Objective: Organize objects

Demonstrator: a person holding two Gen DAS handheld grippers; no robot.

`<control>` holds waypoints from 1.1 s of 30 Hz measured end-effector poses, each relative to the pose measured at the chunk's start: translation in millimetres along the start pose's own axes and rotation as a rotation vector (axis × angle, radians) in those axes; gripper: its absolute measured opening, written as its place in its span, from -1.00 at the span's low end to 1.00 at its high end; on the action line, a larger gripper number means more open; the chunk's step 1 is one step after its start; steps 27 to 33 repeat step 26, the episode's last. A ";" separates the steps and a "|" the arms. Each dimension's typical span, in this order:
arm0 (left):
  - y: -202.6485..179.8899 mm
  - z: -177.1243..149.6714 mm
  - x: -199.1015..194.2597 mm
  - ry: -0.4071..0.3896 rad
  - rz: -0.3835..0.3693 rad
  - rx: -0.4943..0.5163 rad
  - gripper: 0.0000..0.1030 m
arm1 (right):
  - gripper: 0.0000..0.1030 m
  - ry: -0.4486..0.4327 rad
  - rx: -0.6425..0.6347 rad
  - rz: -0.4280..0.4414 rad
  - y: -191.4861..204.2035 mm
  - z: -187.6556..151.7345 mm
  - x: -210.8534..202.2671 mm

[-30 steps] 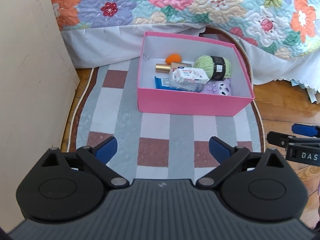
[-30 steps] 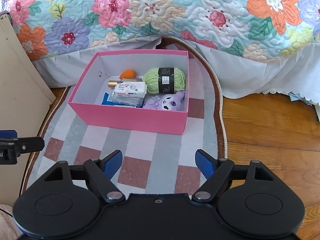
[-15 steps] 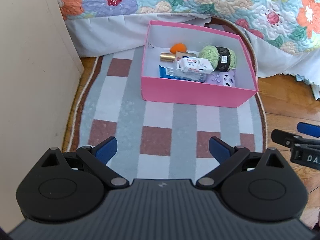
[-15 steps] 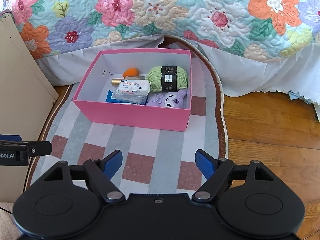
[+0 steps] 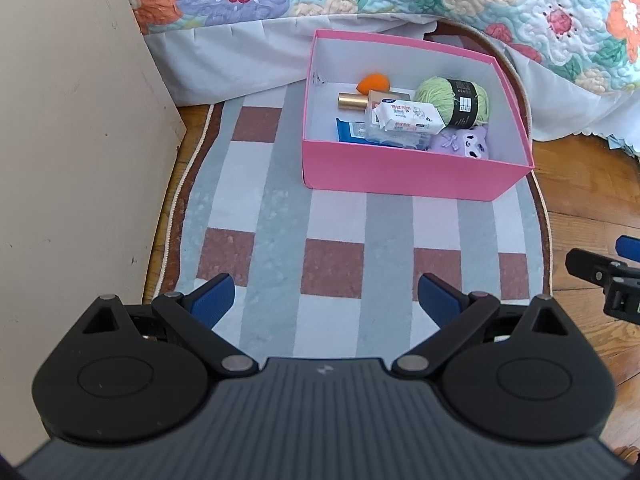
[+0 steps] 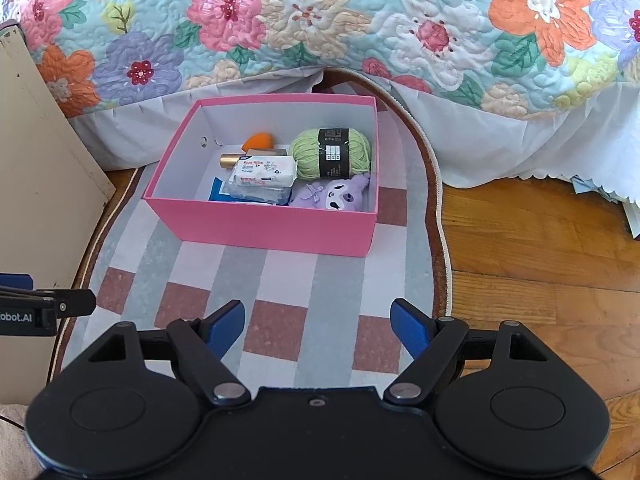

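Both black blue-padded grippers, left (image 5: 324,300) and right (image 6: 318,322), hover wide open and empty near the filled pink cardboard box (image 6: 264,226), everything seemingly already gathered inside.

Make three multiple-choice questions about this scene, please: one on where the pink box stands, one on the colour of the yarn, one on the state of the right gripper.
1. Where does the pink box stand?
A. on the bed
B. on the checked rug
C. on the bare wood floor

2. What colour is the yarn ball in the box?
A. light green
B. red
C. white

3. What is the state of the right gripper?
A. shut on the yarn
B. shut on the box wall
C. open and holding nothing

Answers:
1. B: the checked rug lies under the box on all visible sides.
2. A: the strands are light green under a black label.
3. C: its blue pads stand wide apart with only rug between them.
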State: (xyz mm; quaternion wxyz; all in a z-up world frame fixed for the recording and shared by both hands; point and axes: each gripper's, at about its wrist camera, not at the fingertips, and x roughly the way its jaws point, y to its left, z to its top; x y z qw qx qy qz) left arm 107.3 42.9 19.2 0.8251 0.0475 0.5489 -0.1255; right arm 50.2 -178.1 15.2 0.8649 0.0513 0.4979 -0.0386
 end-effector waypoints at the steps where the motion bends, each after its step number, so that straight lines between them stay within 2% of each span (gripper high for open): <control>1: 0.3 0.0 -0.4 -0.001 0.001 0.001 0.93 | 0.62 -0.002 0.003 -0.002 -1.0 0.0 -0.3; 12: -5.8 -1.5 -0.3 0.007 0.012 0.042 0.93 | 0.62 -0.008 0.033 -0.007 -4.5 -1.1 -4.2; 33: -2.7 -2.0 1.9 0.006 0.023 0.038 0.93 | 0.62 0.004 0.027 -0.005 -5.3 -2.5 -1.3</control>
